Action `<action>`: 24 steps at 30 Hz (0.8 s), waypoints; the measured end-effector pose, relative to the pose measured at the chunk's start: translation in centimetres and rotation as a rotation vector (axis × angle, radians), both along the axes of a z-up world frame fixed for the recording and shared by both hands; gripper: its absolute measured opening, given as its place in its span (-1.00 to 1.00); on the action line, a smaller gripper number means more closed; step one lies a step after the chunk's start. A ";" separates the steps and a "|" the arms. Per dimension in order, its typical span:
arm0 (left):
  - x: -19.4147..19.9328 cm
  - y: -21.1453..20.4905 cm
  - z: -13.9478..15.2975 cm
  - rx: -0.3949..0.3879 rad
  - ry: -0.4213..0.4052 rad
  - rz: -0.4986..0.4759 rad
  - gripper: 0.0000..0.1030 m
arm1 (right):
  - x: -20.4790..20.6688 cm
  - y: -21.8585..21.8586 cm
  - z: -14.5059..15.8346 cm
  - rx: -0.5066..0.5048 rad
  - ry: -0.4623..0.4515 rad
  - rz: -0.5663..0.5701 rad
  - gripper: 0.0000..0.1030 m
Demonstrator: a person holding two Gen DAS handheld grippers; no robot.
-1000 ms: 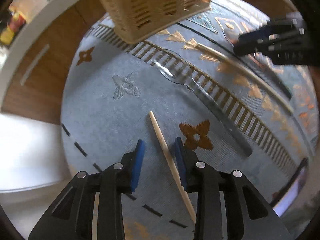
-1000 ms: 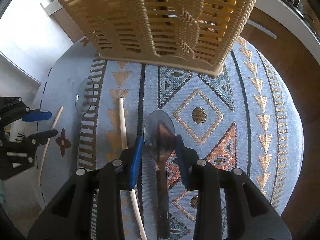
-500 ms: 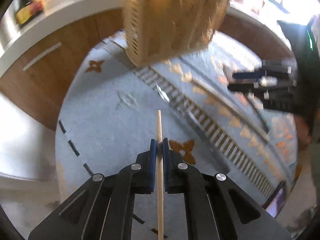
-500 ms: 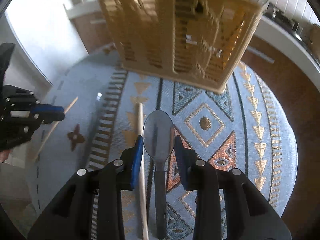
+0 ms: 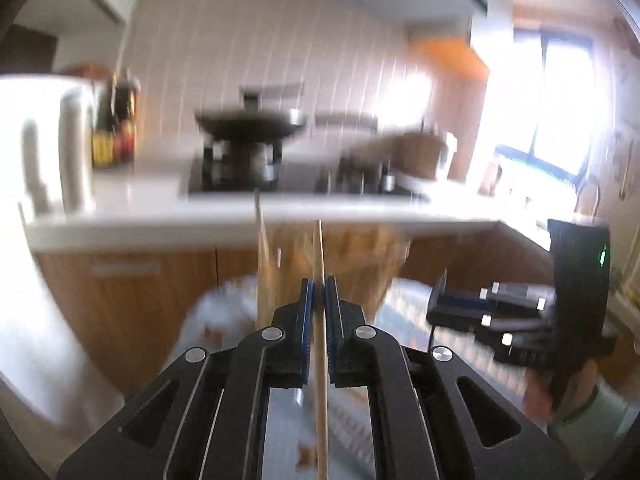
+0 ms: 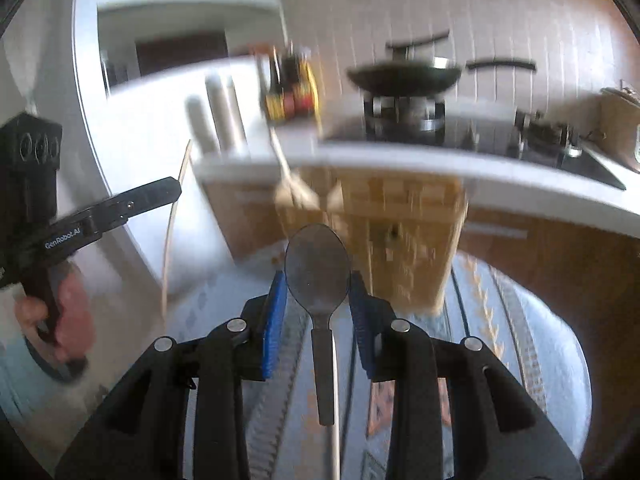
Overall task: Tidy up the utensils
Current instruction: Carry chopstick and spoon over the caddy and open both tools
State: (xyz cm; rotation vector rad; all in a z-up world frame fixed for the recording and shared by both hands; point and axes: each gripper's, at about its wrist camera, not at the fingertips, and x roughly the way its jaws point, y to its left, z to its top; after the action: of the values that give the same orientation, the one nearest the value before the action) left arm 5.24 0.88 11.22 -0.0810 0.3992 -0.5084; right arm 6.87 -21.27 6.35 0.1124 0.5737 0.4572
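Observation:
My left gripper (image 5: 317, 294) is shut on a wooden chopstick (image 5: 319, 264) and holds it raised, pointing up and forward. My right gripper (image 6: 318, 286) is shut on the bowl of a dark plastic spoon (image 6: 317, 276), lifted off the mat. The woven utensil basket (image 6: 404, 236) stands blurred just beyond both grippers and also shows in the left wrist view (image 5: 344, 256). The right gripper shows in the left wrist view (image 5: 436, 306), the left gripper with the chopstick in the right wrist view (image 6: 176, 190).
A patterned blue mat (image 6: 520, 340) covers the round table. Behind it runs a white counter (image 5: 160, 208) with a wok on a stove (image 5: 248, 132), bottles (image 5: 114, 136) and a kettle (image 5: 44, 140). A second chopstick (image 6: 335, 412) lies on the mat.
Both grippers have lifted and tilted up from the mat with their utensils, so the views now face the kitchen counter. The basket is closer ahead.

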 end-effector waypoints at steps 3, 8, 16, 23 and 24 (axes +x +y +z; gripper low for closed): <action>-0.3 -0.5 3.2 -0.058 -0.150 0.051 -0.93 | 0.6 -1.1 2.5 0.063 -0.100 -0.036 -0.44; 1.0 -1.2 6.8 -0.141 -0.312 0.119 -0.93 | 2.3 -2.3 6.2 0.153 -0.205 -0.081 -0.44; 5.3 -2.8 7.0 -0.209 -0.448 0.235 -0.92 | 7.7 -1.2 7.8 0.124 -0.354 -0.209 -0.44; 8.3 -3.1 3.9 -0.236 -0.433 0.279 -0.92 | 10.6 0.9 5.5 -0.005 -0.414 -0.267 -0.44; 8.5 -3.0 3.6 -0.243 -0.424 0.279 -0.92 | 10.7 1.1 5.2 -0.019 -0.415 -0.268 -0.44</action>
State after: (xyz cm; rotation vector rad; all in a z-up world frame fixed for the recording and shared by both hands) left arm 13.71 -2.08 14.83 -0.2552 -0.0911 -0.2843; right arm 17.57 -20.13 11.57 0.0714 0.1507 0.2039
